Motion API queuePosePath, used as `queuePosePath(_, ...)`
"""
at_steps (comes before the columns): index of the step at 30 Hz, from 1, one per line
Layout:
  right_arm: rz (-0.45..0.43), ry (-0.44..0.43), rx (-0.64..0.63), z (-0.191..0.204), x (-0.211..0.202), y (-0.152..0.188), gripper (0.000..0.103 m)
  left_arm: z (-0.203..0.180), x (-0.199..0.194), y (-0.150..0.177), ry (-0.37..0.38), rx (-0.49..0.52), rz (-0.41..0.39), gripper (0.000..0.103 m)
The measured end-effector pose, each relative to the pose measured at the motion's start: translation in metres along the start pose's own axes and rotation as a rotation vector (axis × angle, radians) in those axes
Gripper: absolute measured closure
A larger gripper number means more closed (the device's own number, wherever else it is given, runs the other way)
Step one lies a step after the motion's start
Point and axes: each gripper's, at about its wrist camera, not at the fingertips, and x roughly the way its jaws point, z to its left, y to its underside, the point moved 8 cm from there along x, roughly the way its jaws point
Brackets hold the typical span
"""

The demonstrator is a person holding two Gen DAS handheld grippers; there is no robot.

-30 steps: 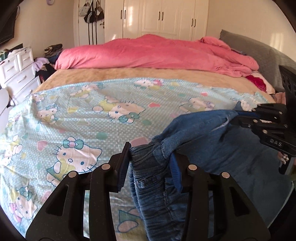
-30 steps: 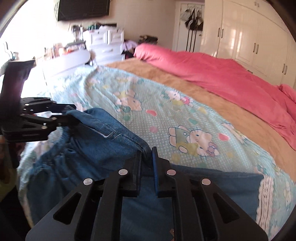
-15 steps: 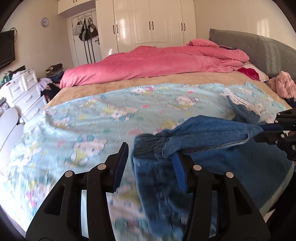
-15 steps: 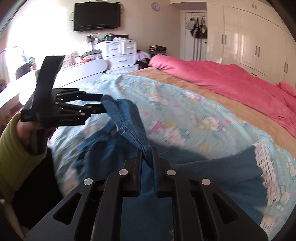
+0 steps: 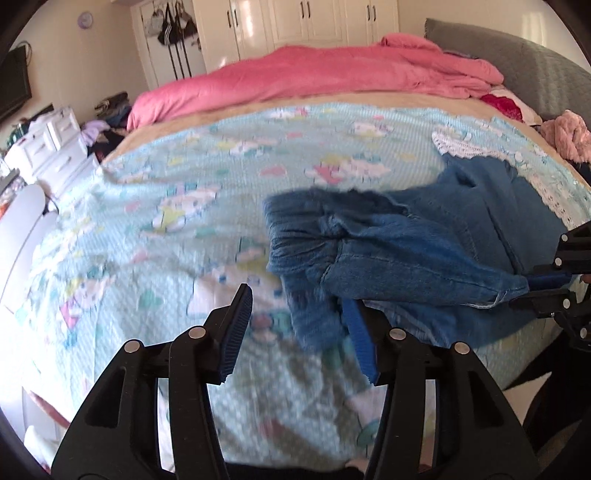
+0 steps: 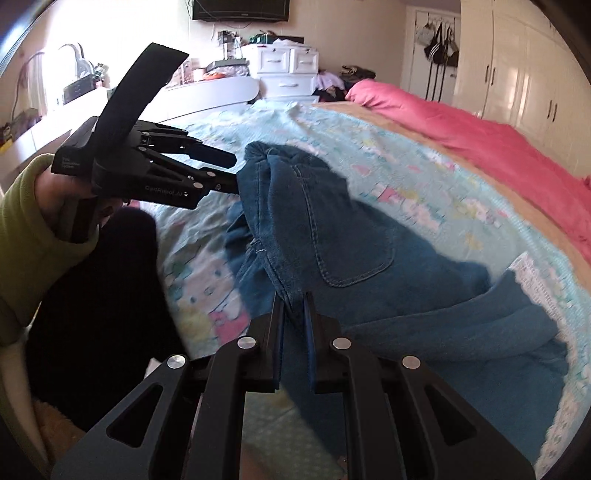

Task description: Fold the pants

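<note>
Left claw (image 5: 299, 328): fingers spread wide, blue pads facing each other across an open gap. The elastic waistband end of the pants (image 5: 388, 254) hangs blurred in front of the gap, toward the right pad; whether cloth touches that pad cannot be told. From the right wrist view the left claw (image 6: 231, 171) sits at 10 o'clock, tips at the bunched waistband corner, held by a hand (image 6: 66, 195) in a yellow-green sleeve (image 6: 22, 236).

Writing: pale lettering on the left claw's side plate, partly legible — reads roughly "GenRobot", the rest too blurred. A small two-line label on its rear block is unreadable.

Right claw (image 6: 293, 310): fingers pressed nearly together, pinching a seam edge of the pants (image 6: 332, 236). In the left wrist view the right claw (image 5: 532, 286) enters at 3 o'clock, gripping the hem corner.

Pants: blue denim, partly lifted between the two claws, the rest draped on the bed. A back pocket with curved stitching faces up; one leg runs toward 4 o'clock in the right wrist view.

Bed: light-blue cartoon-cat sheet (image 5: 184, 192) under the pants — white lace trim at its edge. Pink duvet (image 5: 314, 74) heaped at 12 o'clock, grey headboard (image 5: 517, 59) at 2 o'clock.

Room: white wardrobe (image 5: 306, 18) behind the bed, white drawer unit (image 6: 288, 74), wall television (image 6: 240, 9) at 12 o'clock in the right wrist view.
</note>
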Motion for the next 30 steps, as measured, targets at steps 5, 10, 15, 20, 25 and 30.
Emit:
queuePosePath(5, 0.018, -0.008, -0.022, 0.008, 0.006, 0.008, 0.094, 0.011, -0.012, 0.01, 0.027, -0.068, 0.009, 0.058)
queuePosePath(10, 0.026, -0.029, -0.018, 0.014, 0.012, 0.015, 0.094, 0.02, -0.03, 0.003, 0.132, -0.227, -0.04, 0.056)
queuePosePath(15, 0.037, -0.028, -0.025, 0.019, 0.015, 0.019, 0.094, -0.014, -0.024, -0.032, 0.218, -0.218, -0.069, 0.053)
queuePosePath(20, 0.068, -0.069, 0.031, 0.019, 0.013, 0.022, 0.086, -0.031, 0.025, -0.023, 0.122, -0.143, 0.065, 0.051)
queuePosePath(25, -0.038, -0.094, 0.086, 0.013, -0.016, 0.003, 0.086, -0.022, 0.037, -0.007, 0.111, -0.16, 0.089, 0.049)
queuePosePath(30, 0.015, -0.02, 0.15, -0.004, 0.0, 0.009, 0.082, -0.02, 0.038, -0.004, 0.113, -0.168, 0.078, 0.046)
